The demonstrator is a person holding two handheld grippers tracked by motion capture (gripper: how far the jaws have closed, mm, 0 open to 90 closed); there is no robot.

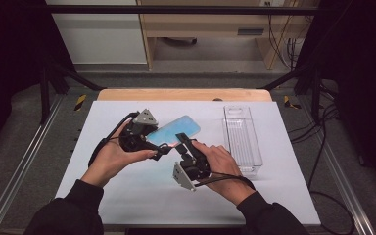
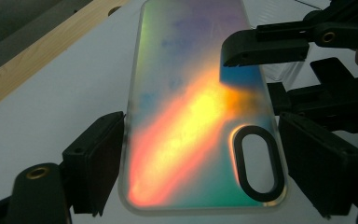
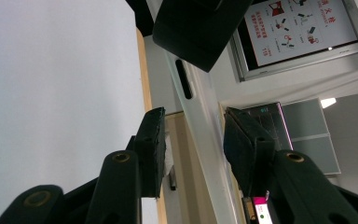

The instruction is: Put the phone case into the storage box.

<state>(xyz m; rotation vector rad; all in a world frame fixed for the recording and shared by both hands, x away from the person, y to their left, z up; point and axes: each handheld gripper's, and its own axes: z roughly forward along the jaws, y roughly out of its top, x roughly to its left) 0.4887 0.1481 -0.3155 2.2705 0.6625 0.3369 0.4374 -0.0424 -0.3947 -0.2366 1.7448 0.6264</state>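
Now, above the white tabletop [image 1: 127, 196] with its clear tray [image 1: 242, 142], my left claw [image 2: 200, 154] grasps the iridescent phone case [image 2: 191, 116] by its two long edges, and my right claw [image 3: 193, 144] stands released around one edge.

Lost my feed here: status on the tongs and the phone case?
Left tongs clamped across phone case. Right tongs open, straddling its edge. Clear bin stands apart, nothing blocking.

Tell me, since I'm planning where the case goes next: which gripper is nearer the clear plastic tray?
Right. The right gripper sits just left of the clear plastic tray, its jaws straddling the phone case's edge. The left gripper holds the case farther left.
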